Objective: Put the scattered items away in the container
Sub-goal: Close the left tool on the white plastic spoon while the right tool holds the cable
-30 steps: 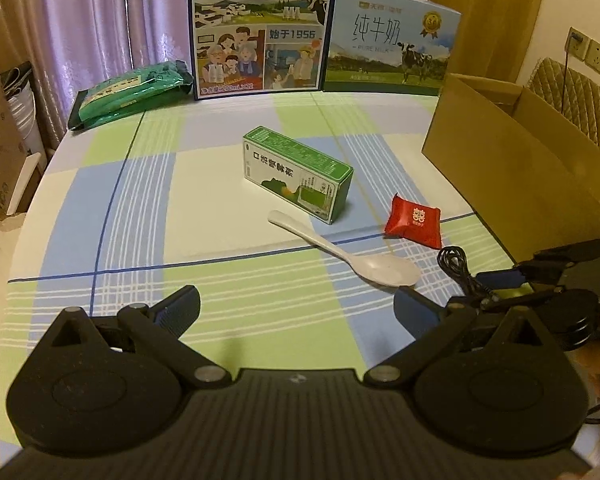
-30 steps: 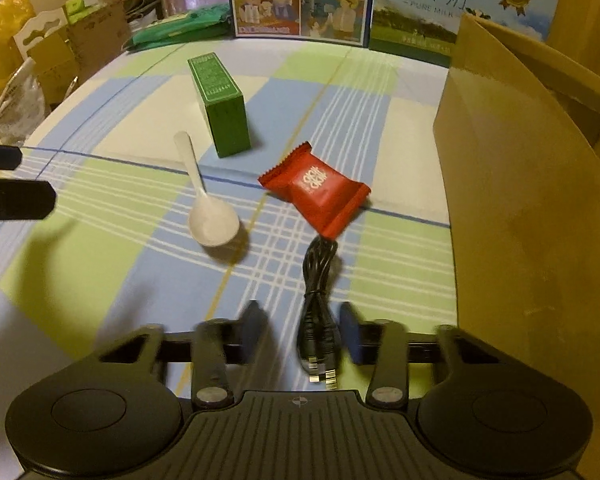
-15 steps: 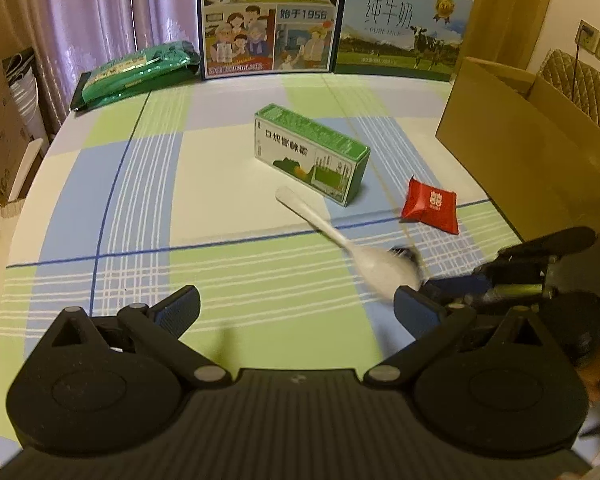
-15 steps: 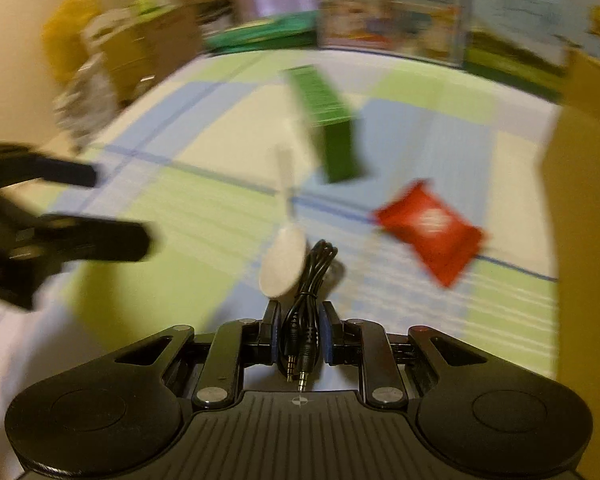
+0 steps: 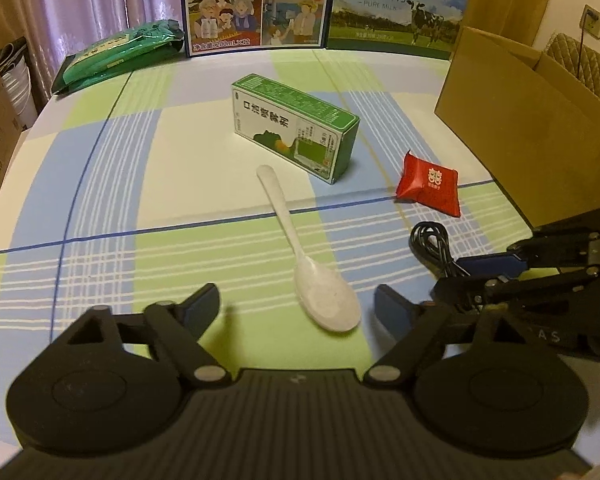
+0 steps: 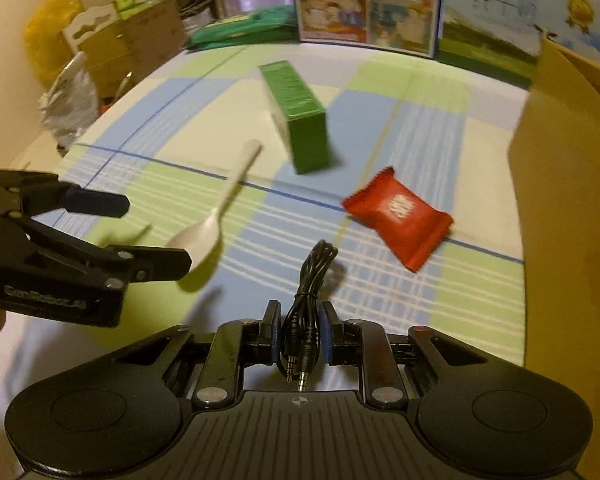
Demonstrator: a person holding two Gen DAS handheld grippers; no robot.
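The right gripper point(image 6: 300, 338) clamps the coiled black audio cable point(image 6: 310, 280), the brown cardboard box point(image 6: 572, 184) lying rightward; the left gripper point(image 5: 296, 304) gapes.

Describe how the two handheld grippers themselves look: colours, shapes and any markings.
Both are matte black. Each wrist view shows a ribbed housing flanked by two round discs, with linkage arms on silver pivot pins. The fingers end in dark blue pads. From the side, the left gripper carries pale lettering I cannot read reliably; the right gripper shows faint letters on its body.
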